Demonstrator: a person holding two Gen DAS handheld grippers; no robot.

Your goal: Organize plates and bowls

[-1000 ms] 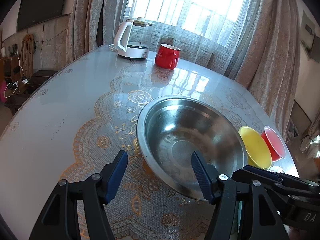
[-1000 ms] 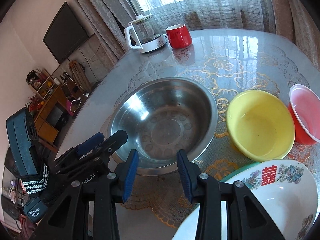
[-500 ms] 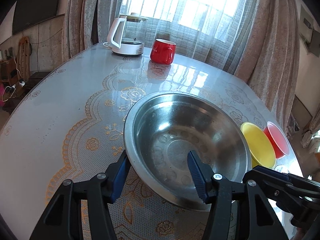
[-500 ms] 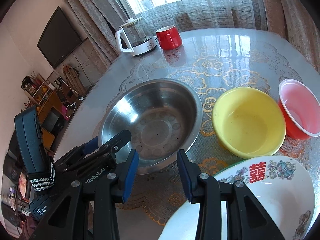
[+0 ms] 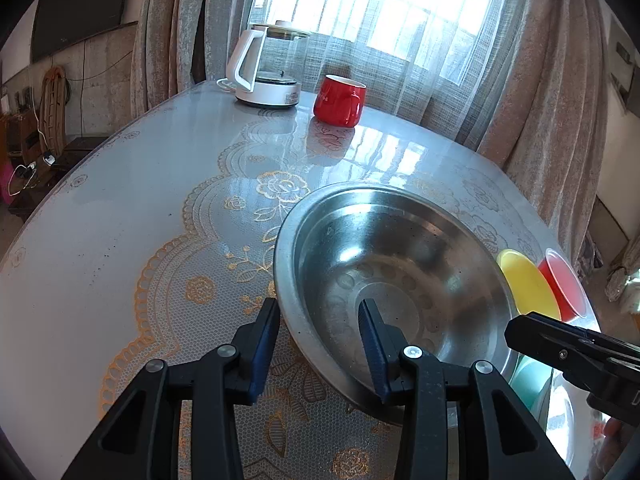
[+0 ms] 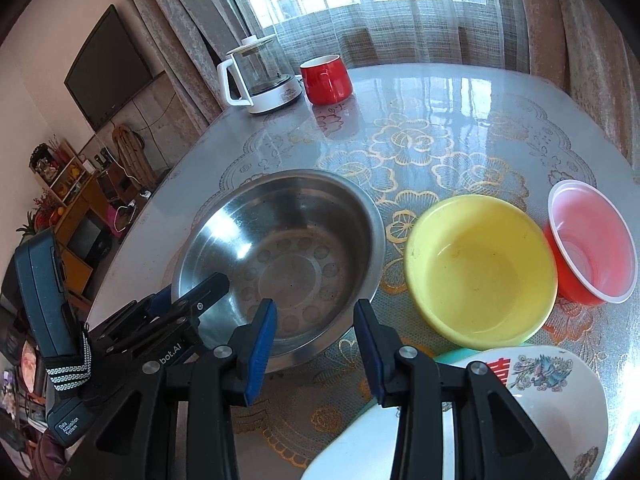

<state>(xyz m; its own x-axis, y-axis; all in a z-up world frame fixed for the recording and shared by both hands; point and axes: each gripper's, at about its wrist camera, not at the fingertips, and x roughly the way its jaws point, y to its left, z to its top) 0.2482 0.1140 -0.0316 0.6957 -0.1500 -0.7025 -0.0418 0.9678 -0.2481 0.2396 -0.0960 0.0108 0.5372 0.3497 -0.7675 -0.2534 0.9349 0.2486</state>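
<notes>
Straddling the near rim of the steel bowl (image 5: 400, 276) on the table (image 5: 120, 216), the left gripper (image 5: 318, 336) is held open, nothing gripped yet. Squeezing is needed next. The right gripper (image 6: 316, 336) is kept open and empty, near the yellow bowl (image 6: 480, 268).

Steel bowl (image 6: 280, 256) silver; yellow bowl (image 6: 480, 268); red cup (image 6: 592, 244); white plate (image 6: 552, 400) with red character; red mug (image 5: 340, 100); tablecloth (image 5: 132, 216) grey, gold floral lace.
</notes>
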